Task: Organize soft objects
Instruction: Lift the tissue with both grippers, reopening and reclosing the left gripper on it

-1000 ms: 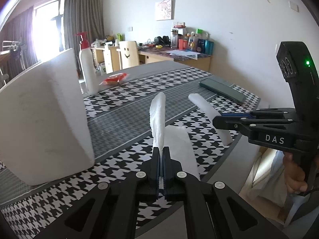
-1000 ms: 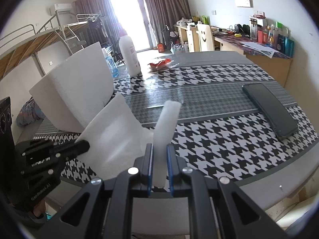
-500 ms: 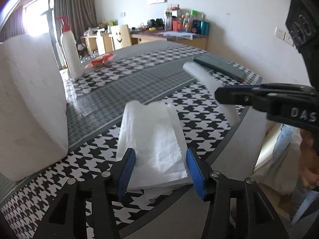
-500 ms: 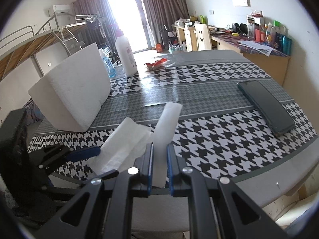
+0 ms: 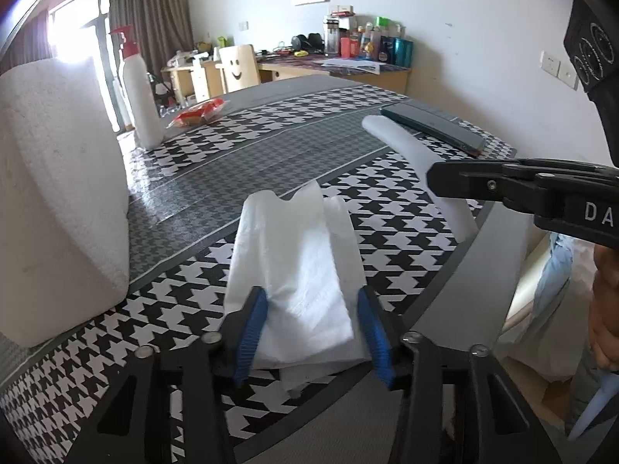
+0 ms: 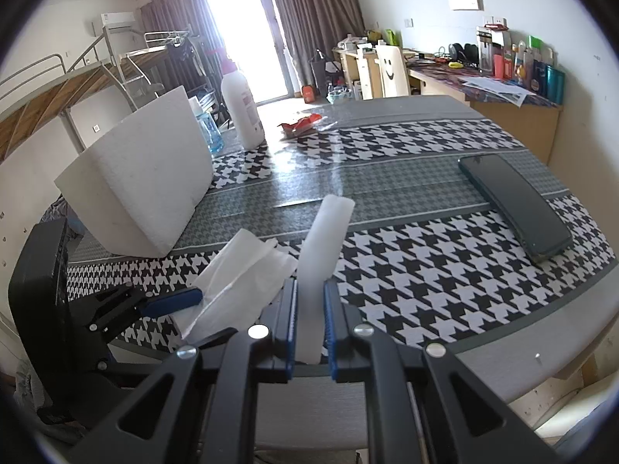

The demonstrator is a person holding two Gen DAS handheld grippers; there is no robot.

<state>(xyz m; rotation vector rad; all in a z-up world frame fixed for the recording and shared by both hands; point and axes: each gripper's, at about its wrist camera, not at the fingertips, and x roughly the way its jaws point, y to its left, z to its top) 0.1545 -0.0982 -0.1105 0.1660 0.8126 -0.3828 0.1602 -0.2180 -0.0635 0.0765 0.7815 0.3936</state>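
A folded white tissue [image 5: 298, 270] lies flat on the houndstooth table [image 5: 185, 270] near its front edge. My left gripper [image 5: 311, 328] straddles the tissue's near end. Its jaws are closing, with the blue pads on either side of the tissue and not squeezing it. In the right wrist view the tissue [image 6: 240, 278] lies at lower left, with a left finger [image 6: 174, 298] beside it. My right gripper [image 6: 309, 321] is shut on a white foam strip [image 6: 329, 232] that sticks out forward above the table. From the left wrist view the strip [image 5: 402, 143] and right gripper [image 5: 445, 181] hover at the right.
A big white foam block [image 6: 147, 181] stands on the table's left side. Behind it are a white pump bottle [image 6: 243, 108] and a red packet [image 6: 301, 125]. A dark flat case [image 6: 514, 205] lies at the right. The table edge [image 5: 464, 270] runs close under both grippers.
My left gripper let go of the tissue, which went from upright in shut jaws to flat on the table. The jaws spread wide, then narrowed slightly. The right gripper stayed put.
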